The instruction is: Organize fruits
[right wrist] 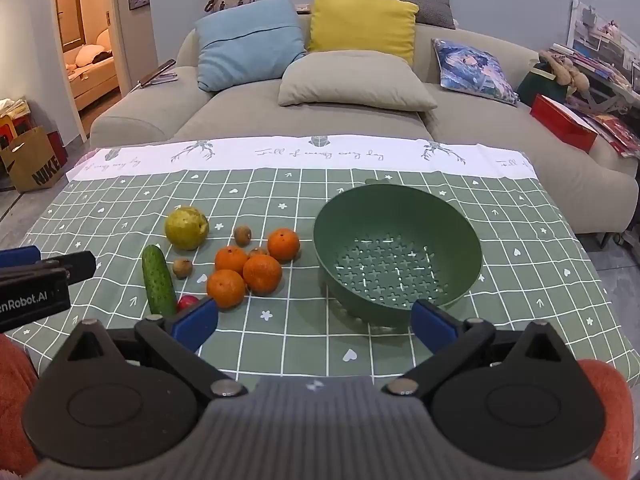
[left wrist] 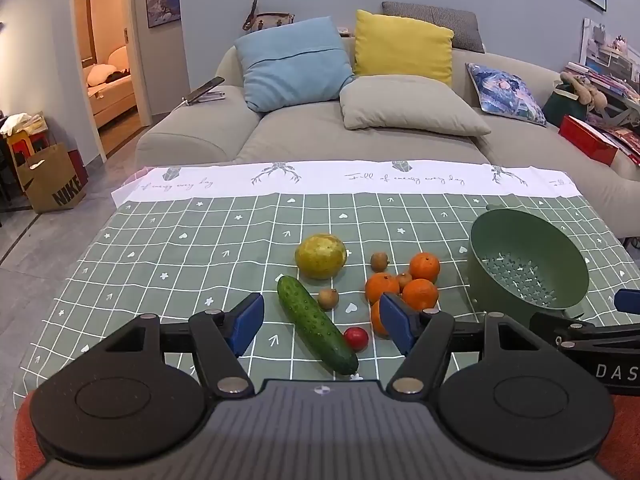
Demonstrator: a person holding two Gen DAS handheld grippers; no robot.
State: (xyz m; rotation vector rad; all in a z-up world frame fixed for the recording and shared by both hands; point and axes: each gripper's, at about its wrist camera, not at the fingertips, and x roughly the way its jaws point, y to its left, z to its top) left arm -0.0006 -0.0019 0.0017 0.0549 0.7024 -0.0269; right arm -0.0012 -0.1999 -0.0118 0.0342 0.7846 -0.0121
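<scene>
Four round orange mandarins (right wrist: 256, 274) lie bunched near the middle of the counter (right wrist: 540, 248), which wears a green checked plastic cloth with a white printed strip along its far edge. From that cluster, a yellow-green pear-like fruit (right wrist: 187, 227) sits at ten o'clock, a long dark green bumpy cucumber (right wrist: 158, 281) at nine o'clock, and a small red round fruit (right wrist: 187, 301) at seven o'clock, just beside the cucumber's near end. Three small brown round fruits (right wrist: 243, 235) are scattered among them. A deep green plastic colander bowl with cross-shaped holes (right wrist: 400, 256) stands at three o'clock of the mandarins, apart from them, tilted toward the camera and empty.

Bare cloth lies open to the left of the cucumber, along the far strip, and in the near band below the fruit. The counter's right edge runs close past the bowl; a grey fabric sofa (right wrist: 320, 120) with cushions stands just beyond the far edge.

Both tools point downward at a slant over the near edge. The left hand-held gripper (left wrist: 322, 322) has its blue pads well apart, framing the cucumber's near half and the red fruit without touching either. The right hand-held gripper (right wrist: 314, 322) is spread wide over bare cloth, its right pad in front of the bowl's near rim, nothing between the pads. Orange sleeves (right wrist: 608, 412) show behind the right tool.
</scene>
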